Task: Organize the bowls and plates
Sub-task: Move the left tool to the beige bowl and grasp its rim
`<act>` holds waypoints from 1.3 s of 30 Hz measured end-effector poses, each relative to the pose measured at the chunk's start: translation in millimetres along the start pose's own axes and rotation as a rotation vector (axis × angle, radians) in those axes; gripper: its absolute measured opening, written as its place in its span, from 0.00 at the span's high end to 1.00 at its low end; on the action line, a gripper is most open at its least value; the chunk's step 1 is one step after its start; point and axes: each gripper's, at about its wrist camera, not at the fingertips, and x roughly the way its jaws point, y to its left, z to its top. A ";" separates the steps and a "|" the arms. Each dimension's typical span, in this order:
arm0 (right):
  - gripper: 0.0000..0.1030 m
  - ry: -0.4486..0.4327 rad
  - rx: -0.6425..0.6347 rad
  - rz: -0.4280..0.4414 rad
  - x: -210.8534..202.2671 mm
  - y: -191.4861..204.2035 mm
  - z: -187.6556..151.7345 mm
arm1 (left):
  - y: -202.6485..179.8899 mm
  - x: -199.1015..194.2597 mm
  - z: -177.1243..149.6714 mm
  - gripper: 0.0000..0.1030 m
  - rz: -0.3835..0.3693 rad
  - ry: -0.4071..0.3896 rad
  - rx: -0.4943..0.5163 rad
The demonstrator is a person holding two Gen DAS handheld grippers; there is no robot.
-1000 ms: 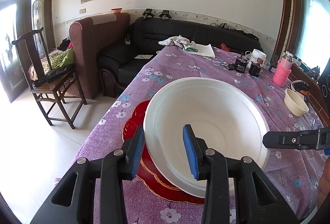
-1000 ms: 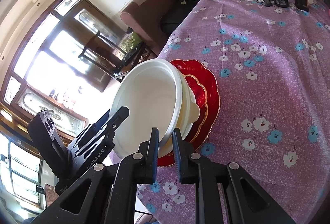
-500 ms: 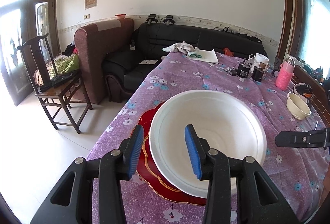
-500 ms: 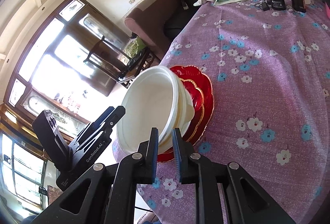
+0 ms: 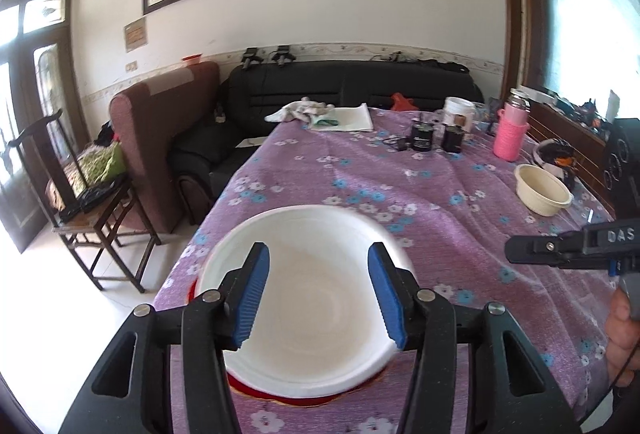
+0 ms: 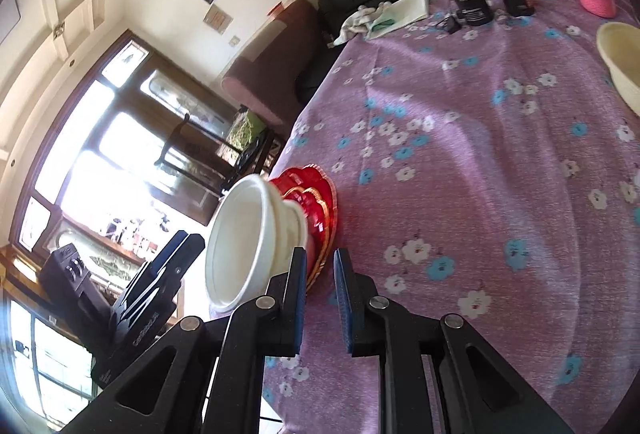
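A large white bowl (image 5: pixel 316 298) sits on stacked red plates (image 5: pixel 296 398) near the table's front left edge. It also shows in the right wrist view (image 6: pixel 248 242) on the red plates (image 6: pixel 320 210). My left gripper (image 5: pixel 318 294) is open and empty, above and behind the bowl. My right gripper (image 6: pixel 320 298) is open by a narrow gap and empty, just right of the stack. A small cream bowl (image 5: pixel 542 190) stands at the right side of the table, and shows in the right wrist view (image 6: pixel 622 58).
The purple flowered tablecloth (image 5: pixel 400 186) covers the table. At the far end are a pink bottle (image 5: pixel 510 132), dark jars (image 5: pixel 422 140), a white tub (image 5: pixel 458 110) and cloths (image 5: pixel 320 112). A wooden chair (image 5: pixel 88 202) and sofas stand left of the table.
Both grippers have drawn back from the white bowl, which now rests on the red plates. The left jaws have opened wider. The right jaws have opened a little.
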 end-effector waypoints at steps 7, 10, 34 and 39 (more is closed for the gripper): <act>0.84 -0.118 0.092 -0.041 -49.4 -50.0 16.0 | -64.3 12.0 10.8 0.51 -0.116 0.036 0.105; 0.84 -0.181 0.129 -0.075 -76.6 -73.2 25.8 | -93.3 20.5 14.4 0.51 -0.183 0.070 0.136; 0.76 -0.477 0.441 -0.294 -198.7 -249.6 49.6 | -286.6 180.2 88.4 0.50 -0.479 0.358 0.162; 0.76 -0.465 0.483 -0.286 -193.8 -262.0 50.5 | -302.1 237.3 115.0 0.50 -0.478 0.414 0.090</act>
